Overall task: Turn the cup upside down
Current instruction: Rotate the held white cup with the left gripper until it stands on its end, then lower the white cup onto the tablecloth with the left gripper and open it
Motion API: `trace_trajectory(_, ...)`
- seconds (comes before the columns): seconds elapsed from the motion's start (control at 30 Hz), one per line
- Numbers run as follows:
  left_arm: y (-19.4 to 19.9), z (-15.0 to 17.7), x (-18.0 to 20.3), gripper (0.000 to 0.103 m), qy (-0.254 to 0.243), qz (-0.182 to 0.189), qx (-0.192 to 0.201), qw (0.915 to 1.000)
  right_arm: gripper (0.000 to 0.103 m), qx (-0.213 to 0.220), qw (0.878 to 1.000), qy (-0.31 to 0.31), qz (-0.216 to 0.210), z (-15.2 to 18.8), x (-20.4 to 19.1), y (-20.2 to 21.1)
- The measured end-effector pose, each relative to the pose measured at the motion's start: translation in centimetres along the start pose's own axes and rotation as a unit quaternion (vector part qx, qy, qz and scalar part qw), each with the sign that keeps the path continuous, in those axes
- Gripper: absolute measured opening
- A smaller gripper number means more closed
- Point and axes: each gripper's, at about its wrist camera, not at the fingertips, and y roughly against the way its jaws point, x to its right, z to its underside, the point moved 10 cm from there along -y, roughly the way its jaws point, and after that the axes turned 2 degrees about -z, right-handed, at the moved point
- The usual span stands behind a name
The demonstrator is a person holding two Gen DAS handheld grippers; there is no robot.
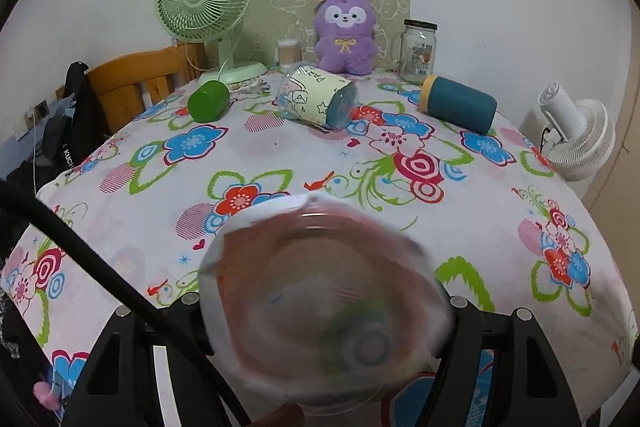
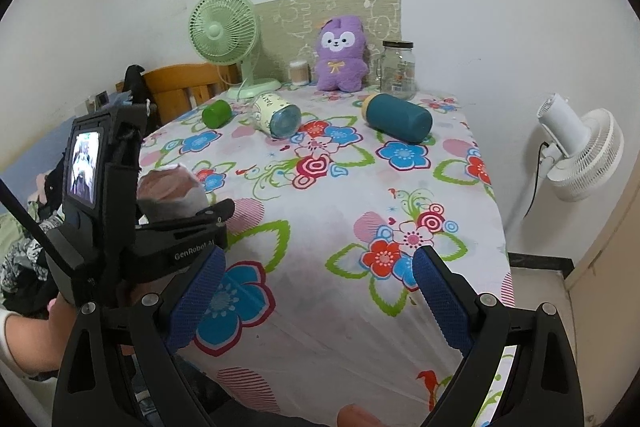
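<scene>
My left gripper [image 1: 326,311] is shut on a clear pink-and-white cup [image 1: 324,303], held above the near part of the flowered table with its round end toward the camera, blurred. The right wrist view shows that cup [image 2: 172,193] in the left gripper [image 2: 188,223] at the table's left edge. My right gripper [image 2: 316,291] is open and empty over the table's near edge, its blue pads [image 2: 440,299] wide apart. Three more cups lie on their sides at the far end: a green one [image 1: 209,100], a clear printed one [image 1: 318,99] and a teal one [image 1: 460,103].
At the back stand a green desk fan [image 1: 205,7], a purple plush toy [image 1: 346,33], a glass jar [image 1: 418,51] and a cotton-swab tub [image 1: 289,51]. A wooden chair [image 1: 136,83] is at the left, a white fan [image 1: 576,135] on the floor at the right.
</scene>
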Motion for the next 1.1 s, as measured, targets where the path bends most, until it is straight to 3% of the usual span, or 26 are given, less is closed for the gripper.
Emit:
trace_trajectory(0.23, 0.0, -0.2, 0.2, 0.073, 0.0, 0.015, -0.009, 0.9998, 0.096, -0.005, 1.0, -0.001, -0.002, 0.2, 0.0, -0.2)
trace_trajectory(0.37, -1.0, 0.2, 1.0, 0.079, -0.002, 0.059, -0.07, 0.9958, 0.096, -0.009, 1.0, 0.003, 0.0, 0.3, -0.1, -0.2)
trace_trajectory(0.53, -1.5, -0.1, 1.8, 0.087, 0.004, 0.148, -0.173, 0.9738, 0.096, -0.012, 1.0, 0.008, -0.001, 0.5, -0.2, -0.4)
trace_trajectory(0.7, -1.3, -1.4, 2.3, 0.093, -0.012, 0.193, -0.246, 0.9498, 0.096, -0.013, 1.0, 0.016, -0.006, 0.6, -0.7, -0.7)
trace_trajectory(0.9, -2.0, -1.3, 3.2, 0.093, -0.029, 0.214, -0.336, 0.9168, 0.096, -0.015, 0.999, 0.028, -0.006, 0.6, -1.2, -1.0)
trace_trajectory(1.0, -2.1, -1.0, 3.0, 0.093, -0.048, 0.199, -0.35, 0.914, 0.096, -0.015, 0.999, 0.03, -0.005, 0.6, -1.1, -1.0)
trace_trajectory(1.1, -2.0, -0.9, 2.9, 0.093, -0.065, 0.184, -0.337, 0.9209, 0.096, -0.012, 1.0, 0.026, -0.005, 0.5, -0.9, -1.2)
